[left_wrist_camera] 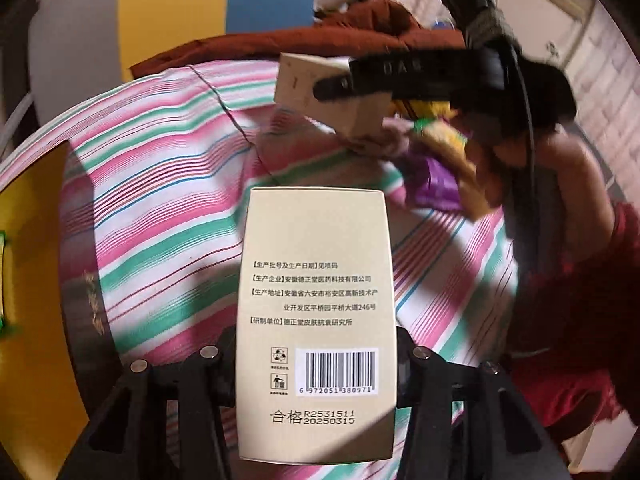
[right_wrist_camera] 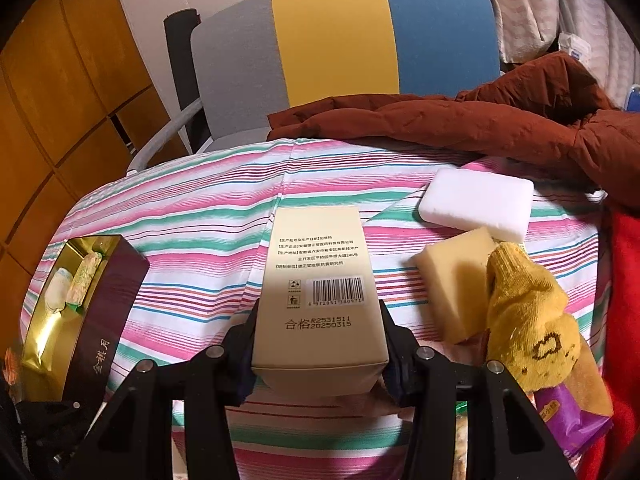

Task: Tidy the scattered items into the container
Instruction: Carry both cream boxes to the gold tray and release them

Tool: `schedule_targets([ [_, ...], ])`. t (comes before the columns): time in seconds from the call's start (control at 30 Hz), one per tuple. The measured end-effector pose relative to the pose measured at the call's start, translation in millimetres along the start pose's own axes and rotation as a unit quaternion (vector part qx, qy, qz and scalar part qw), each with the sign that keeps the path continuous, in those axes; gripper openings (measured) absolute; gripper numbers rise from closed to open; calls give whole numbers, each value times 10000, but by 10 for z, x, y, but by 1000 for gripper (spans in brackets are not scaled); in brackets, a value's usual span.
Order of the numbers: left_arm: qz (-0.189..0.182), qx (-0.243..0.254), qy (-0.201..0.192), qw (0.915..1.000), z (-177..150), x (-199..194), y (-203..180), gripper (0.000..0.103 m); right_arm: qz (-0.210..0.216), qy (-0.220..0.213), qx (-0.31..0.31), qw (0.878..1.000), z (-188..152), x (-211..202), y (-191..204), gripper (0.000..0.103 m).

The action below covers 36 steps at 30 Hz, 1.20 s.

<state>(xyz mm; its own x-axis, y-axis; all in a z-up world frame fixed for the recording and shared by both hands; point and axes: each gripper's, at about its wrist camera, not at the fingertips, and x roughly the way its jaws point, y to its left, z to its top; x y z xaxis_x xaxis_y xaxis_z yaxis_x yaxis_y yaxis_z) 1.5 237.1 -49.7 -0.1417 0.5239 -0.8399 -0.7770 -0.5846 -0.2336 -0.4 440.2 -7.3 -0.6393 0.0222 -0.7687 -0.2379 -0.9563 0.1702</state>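
My left gripper (left_wrist_camera: 316, 344) is shut on a beige carton (left_wrist_camera: 316, 320) with a barcode, held above the striped cloth (left_wrist_camera: 160, 208). My right gripper (right_wrist_camera: 318, 320) is shut on a second, like beige carton (right_wrist_camera: 320, 288); it also shows in the left wrist view (left_wrist_camera: 336, 92), blurred, over the pile of items. The container, a dark box with gold lining (right_wrist_camera: 80, 292), lies at the left with wrapped items (right_wrist_camera: 72, 284) inside. A white sponge (right_wrist_camera: 478, 204), a yellow sponge (right_wrist_camera: 456, 280), a yellow sock (right_wrist_camera: 528, 312) and a purple packet (right_wrist_camera: 568, 420) lie at the right.
A brown jacket (right_wrist_camera: 480, 120) lies at the cloth's far edge. A grey, yellow and blue chair back (right_wrist_camera: 340, 40) stands behind. Red fabric (right_wrist_camera: 624, 320) is at the right edge. Wooden cabinets (right_wrist_camera: 60, 100) stand at the left.
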Motion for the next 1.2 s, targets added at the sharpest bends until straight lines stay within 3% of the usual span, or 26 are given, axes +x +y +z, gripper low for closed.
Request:
schedule_targets([
  [0.17,-156,-442,-343,9983,-57,-141,90,51,68,-59,-40,10000,-25,-25,75,50],
  [0.43,116,-512,-945,9941,-114,-563,183,51,219,-294,-224,9991,-62,-96,221,50],
  [0.63,198,-980,-1146,9884,-235,-805,499,51,262,-304,-408,9984,-106,-119,402,50],
  [0.97,234,-1846,-1428,9721,-492,-1074,1096,51,539,-89,-469,9974,-242,-162,799,50],
  [1.2,415,-2308,-1530,9600,-646,-1251,1492,51,1107,-371,-496,9919,-178,-402,1354,50],
])
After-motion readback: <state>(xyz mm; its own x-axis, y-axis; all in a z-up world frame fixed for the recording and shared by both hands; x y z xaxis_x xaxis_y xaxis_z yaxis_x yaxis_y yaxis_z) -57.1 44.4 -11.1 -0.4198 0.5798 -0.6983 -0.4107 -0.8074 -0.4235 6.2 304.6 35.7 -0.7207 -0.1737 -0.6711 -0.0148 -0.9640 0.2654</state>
